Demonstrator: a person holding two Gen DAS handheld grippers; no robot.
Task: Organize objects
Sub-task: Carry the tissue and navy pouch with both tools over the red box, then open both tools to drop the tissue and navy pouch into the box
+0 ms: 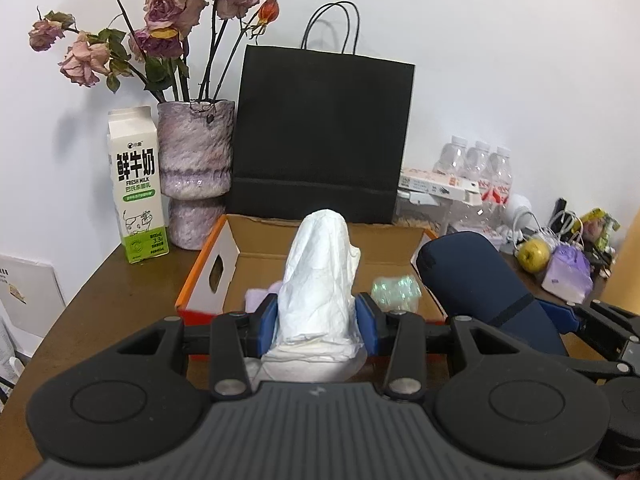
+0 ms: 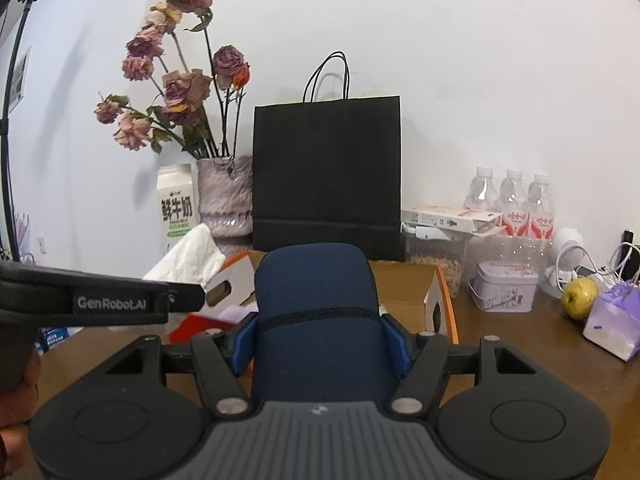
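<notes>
The left gripper (image 1: 318, 316) pinches a crumpled white tissue wad (image 1: 320, 272) between its blue pads (image 1: 267, 322). The wad's long axis runs forward along the fingers, toward 12 o'clock in the left wrist view, and its free end stands over the open cardboard box (image 1: 256, 246). The box lies directly ahead of these jaws, so the left hand is judged the nearer one for a drop into it. Inside the box, a pale purple item (image 1: 256, 298) shows at 9 o'clock of the wad and a shiny greenish wrapper (image 1: 394, 290) at 3 o'clock.

The right gripper (image 2: 318, 340) is clamped on a dark blue padded case (image 2: 316, 300), jaws spread fairly wide to span it. The case's long axis also points to 12 o'clock, its rounded end over the near rim of the box. In the right wrist view the wad appears at 10 o'clock of the case; the two loads sit side by side, near each other but apart.

The surface is a brown wooden table (image 1: 100, 300). Along the back, left to right: a milk carton (image 1: 136, 184), a mottled vase (image 1: 196, 172) with dried roses (image 1: 168, 12), a black paper bag (image 1: 324, 136), clear water bottles (image 2: 512, 200), a lavender tin (image 2: 506, 292), a small white fan (image 2: 570, 258), a yellow-green apple (image 2: 580, 298) and a purple packet (image 2: 616, 324). A plain white wall stands behind.
</notes>
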